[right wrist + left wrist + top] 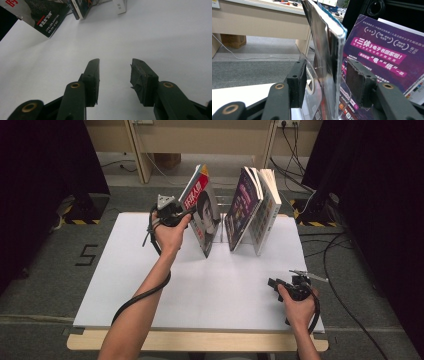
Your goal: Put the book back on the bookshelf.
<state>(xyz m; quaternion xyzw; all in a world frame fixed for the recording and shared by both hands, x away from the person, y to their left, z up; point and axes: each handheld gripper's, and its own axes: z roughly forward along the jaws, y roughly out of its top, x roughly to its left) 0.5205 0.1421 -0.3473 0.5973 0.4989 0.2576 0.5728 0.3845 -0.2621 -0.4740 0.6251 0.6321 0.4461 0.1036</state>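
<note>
Magazine [325,50] between open left gripper [329,80] pads, lower edge cut off.

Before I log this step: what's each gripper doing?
Left gripper: open, jaws astride the magazine, pads not pressing.
Right gripper: open, holding nothing.

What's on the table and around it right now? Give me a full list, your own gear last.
Magazine: one, red and grey cover, leaning in the clear rack, between the left claw's open jaws.
Books: about three, purple and white covers, leaning right of it.
Clear rack: one, transparent, far table centre.
Table: one, white top.
Wooden bench: one, beige, behind.
Left claw: black, at the magazine.
Right claw: black, open, near right edge.
</note>
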